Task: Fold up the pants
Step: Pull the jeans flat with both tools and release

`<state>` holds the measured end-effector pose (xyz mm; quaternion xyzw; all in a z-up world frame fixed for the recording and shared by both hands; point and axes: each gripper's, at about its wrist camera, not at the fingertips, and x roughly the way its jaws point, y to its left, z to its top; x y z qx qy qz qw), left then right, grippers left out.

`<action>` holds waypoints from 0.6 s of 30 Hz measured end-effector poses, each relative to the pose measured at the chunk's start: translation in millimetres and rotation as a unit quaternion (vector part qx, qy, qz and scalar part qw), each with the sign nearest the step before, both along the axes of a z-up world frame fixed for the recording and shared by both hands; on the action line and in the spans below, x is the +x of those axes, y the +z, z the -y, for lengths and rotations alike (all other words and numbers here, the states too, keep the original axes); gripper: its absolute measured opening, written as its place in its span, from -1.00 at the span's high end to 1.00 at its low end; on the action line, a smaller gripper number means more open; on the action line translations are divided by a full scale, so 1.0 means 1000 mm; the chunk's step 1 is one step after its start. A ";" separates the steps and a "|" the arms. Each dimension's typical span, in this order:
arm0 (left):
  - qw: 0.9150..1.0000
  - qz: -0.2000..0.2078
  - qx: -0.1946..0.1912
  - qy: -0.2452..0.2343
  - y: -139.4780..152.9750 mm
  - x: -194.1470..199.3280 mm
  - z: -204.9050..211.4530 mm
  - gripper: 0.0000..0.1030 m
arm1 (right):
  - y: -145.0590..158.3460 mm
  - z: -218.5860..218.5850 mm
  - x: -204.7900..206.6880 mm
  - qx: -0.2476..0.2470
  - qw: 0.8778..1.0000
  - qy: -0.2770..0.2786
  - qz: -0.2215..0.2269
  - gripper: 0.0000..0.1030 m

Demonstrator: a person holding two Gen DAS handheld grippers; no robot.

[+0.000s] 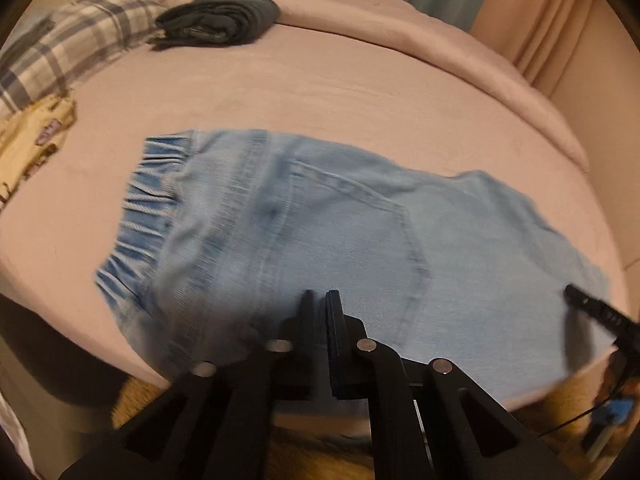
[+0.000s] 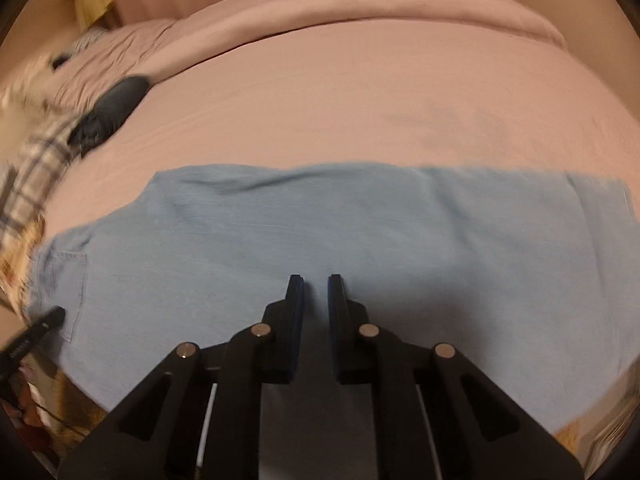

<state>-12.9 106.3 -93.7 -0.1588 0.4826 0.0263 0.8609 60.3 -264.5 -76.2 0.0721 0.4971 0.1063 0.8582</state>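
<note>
A: Status on the fold?

B: Judging by the layout, the lengthwise fold looks done. The pants (image 1: pixel 320 220) lie as one long strip, one leg stacked on the other, on the pink bed (image 1: pixel 360 92) near its front edge. Cross folds still to do, as far as I can tell.

A: Orientation?

B: Elastic waistband (image 1: pixel 148 200) on the left, a back pocket (image 1: pixel 360 216) facing up, leg running off to the right in the right wrist view. Hem end sits at the far right, partly at the frame edge.

A: Fabric state?

B: Light blue denim, mostly flat. One shallow ridge along the far edge of the leg. Both frames are motion-blurred, so fine creases can't be judged.

A: Tools?

B: Left tool (image 1: pixel 320 300): fingers pressed together, over the seat area by the near edge. Can't tell if any cloth is caught between them. Right tool (image 2: pixel 315 284): narrow gap between the fingers, nothing in it, hovering over mid-leg.

A: Anything else on the bed?

B: A dark folded garment (image 1: pixel 218 20) and a plaid cloth (image 1: pixel 68 44) at the far left, well apart from the pants.
</note>
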 end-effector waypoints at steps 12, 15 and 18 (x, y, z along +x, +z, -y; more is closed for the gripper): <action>0.990 -0.025 -0.050 -0.126 -0.008 0.001 0.084 0.87 | 0.002 0.031 -0.070 0.011 0.999 0.029 -0.027 0.64; 0.992 -0.023 -0.021 -0.122 -0.019 -0.005 0.087 0.87 | -0.002 0.037 -0.073 0.002 1.000 0.013 -0.026 0.72; 0.993 -0.027 -0.020 -0.114 -0.020 -0.012 0.085 0.87 | -0.004 0.039 -0.072 -0.017 1.000 0.001 -0.021 0.83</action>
